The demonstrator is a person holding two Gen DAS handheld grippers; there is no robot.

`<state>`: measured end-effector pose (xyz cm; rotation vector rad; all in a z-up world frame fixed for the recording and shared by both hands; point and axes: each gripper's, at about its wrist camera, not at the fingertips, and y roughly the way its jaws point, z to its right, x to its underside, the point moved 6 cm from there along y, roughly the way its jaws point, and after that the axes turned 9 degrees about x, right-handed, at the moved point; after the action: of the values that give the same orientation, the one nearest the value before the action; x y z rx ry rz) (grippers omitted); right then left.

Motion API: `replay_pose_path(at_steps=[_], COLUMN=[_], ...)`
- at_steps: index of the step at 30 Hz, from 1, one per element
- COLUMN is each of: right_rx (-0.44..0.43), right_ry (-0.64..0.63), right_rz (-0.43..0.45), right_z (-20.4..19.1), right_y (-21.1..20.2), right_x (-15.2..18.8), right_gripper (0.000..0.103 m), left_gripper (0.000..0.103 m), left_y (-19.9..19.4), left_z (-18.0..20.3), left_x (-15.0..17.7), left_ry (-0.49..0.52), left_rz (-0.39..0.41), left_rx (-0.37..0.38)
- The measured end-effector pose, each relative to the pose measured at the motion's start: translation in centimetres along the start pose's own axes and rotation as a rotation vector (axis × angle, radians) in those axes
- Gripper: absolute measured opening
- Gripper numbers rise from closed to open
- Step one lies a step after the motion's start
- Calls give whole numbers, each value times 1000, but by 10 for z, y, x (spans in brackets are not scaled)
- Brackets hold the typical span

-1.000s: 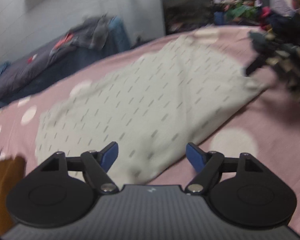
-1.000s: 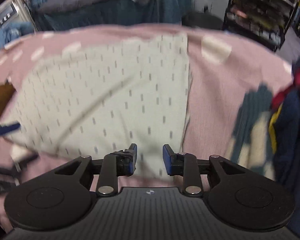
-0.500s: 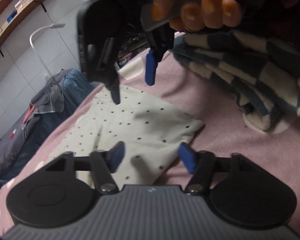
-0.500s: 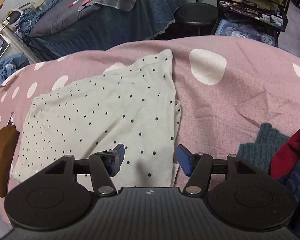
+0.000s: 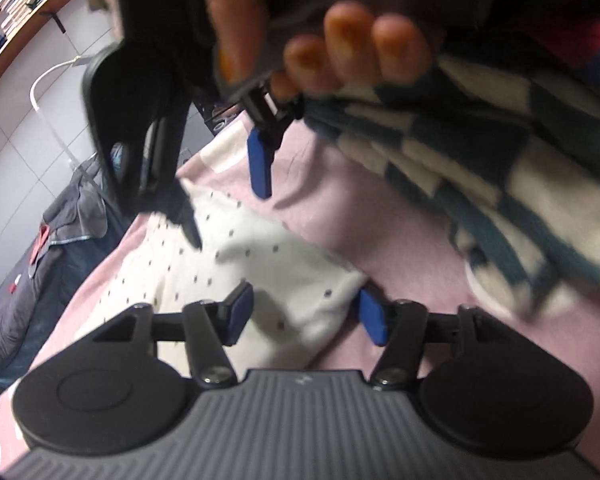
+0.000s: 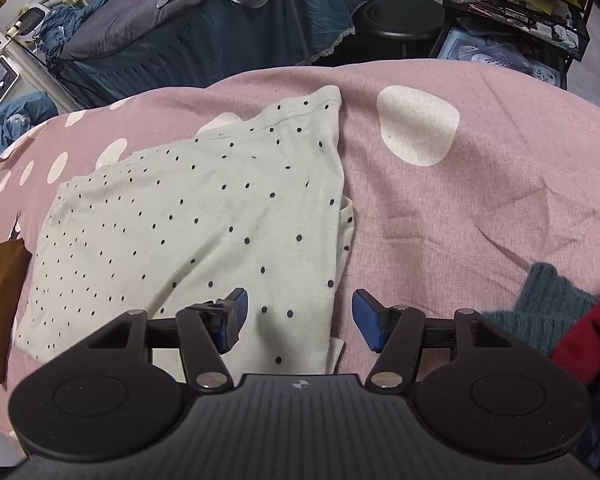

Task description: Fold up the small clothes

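A folded pale garment with small dark dots (image 6: 188, 232) lies flat on the pink spotted bedspread (image 6: 480, 184); it also shows in the left wrist view (image 5: 236, 272). My right gripper (image 6: 300, 316) is open and empty, hovering over the garment's near right corner. My left gripper (image 5: 304, 314) is open and empty just above the garment's corner. In the left wrist view the right gripper (image 5: 228, 200) hangs above the garment, held by a hand (image 5: 340, 48).
A blue-and-cream checked knit (image 5: 480, 168) lies at the right, with teal (image 6: 540, 304) and red clothes (image 6: 596, 332) beside it. A brown patch (image 6: 0, 300) is at the bedspread's left edge. A dark bed (image 6: 204, 24), stool (image 6: 396, 20) and wire shelf (image 6: 520, 4) stand beyond.
Both grippers have risen off the garment and tilted. The right gripper has opened wider. The left view swung so the right gripper and hand now fill its top.
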<state>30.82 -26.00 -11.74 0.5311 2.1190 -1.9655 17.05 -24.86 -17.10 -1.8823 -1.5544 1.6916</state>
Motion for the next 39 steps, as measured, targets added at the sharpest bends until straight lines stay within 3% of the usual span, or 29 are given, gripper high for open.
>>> replay_pose_path(at_steps=[1, 3, 11, 14, 17, 18, 19, 20, 21, 22, 24, 26, 30, 33, 36, 39], right_rx=[1, 0, -85, -88, -145, -128, -107, -104, -113, -108, -125, -152, -252, -312, -341, -302], right_ry=[2, 11, 104, 127, 183, 205, 213, 209, 219, 243, 240, 189, 123, 32, -59, -172], right_rz=[2, 5, -41, -41, -42, -50, -53, -56, -62, -62, -47, -3, 40, 39, -8, -35], right_z=[1, 4, 8, 4, 3, 4, 5, 5, 6, 8, -2, -28, -109, -193, -279, -349], right_y=[1, 2, 27, 35, 39, 41, 41, 41, 41, 39, 29, 12, -11, -11, 9, 42], right_x=[-1, -6, -21, -26, -32, -32, -33, -34, -35, -36, -43, -56, -84, -91, -78, -57], right_gripper=[96, 96, 97, 98, 94, 87, 64, 30, 18, 12, 10, 10, 10, 10, 10, 9], left_gripper=[25, 9, 7, 7, 7, 7, 7, 7, 7, 7, 7, 7, 7, 7, 7, 7], left_y=[6, 10, -16, -20, -22, -21, -23, -23, -22, -26, -33, -47, -96, -132, -153, -156], left_z=[-2, -12, -60, -68, -70, -71, -71, -73, -76, -80, -91, -109, -161, -201, -232, -244], left_x=[-3, -2, 12, 12, 15, 16, 17, 18, 19, 19, 23, 29, 62, 115, 185, 250], left_ry=[-1, -48, -322, -351, -366, -369, -379, -391, -403, -414, -448, -486, -585, -699, -818, -927], left_rz=[-5, -10, 88, 97, 96, 101, 102, 103, 108, 112, 132, 155, 213, 216, 153, 74], left_rx=[9, 12, 92, 90, 106, 104, 105, 110, 114, 117, 120, 107, 11, -79, -190, -226])
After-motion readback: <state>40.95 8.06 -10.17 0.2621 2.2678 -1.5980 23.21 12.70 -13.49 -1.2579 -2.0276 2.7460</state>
